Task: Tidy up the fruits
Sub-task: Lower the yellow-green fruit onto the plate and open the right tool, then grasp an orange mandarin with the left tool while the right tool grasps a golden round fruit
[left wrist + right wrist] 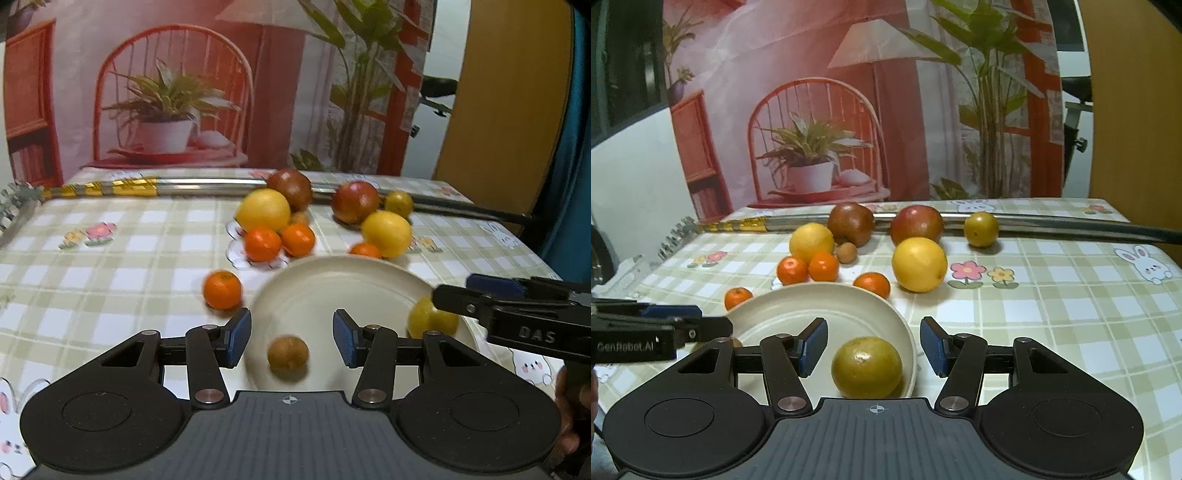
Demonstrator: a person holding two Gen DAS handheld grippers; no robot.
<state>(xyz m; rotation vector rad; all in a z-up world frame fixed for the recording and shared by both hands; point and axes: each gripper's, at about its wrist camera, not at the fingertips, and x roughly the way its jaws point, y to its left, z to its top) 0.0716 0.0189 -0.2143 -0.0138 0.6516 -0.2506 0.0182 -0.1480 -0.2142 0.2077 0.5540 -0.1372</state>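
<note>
A cream plate (332, 280) sits on the checked tablecloth. In it lies a small brown fruit (288, 352), blurred, between the spread fingers of my open left gripper (291, 338), which touch nothing. A yellow-green fruit (866, 367) rests at the plate's (812, 302) right rim, under my open right gripper (873, 341), pads clear of it. In the left wrist view, that fruit (432, 319) is partly hidden by the right gripper (461, 291). The left gripper (716, 321) reaches in from the left of the right wrist view.
Beyond the plate lie two large yellow fruits (919, 264), two dark red ones (916, 223), several small oranges (792, 269), another brown fruit (846, 253) and a yellow-green one (980, 229). A metal rod (1052, 221) crosses the far table edge. A printed backdrop hangs behind.
</note>
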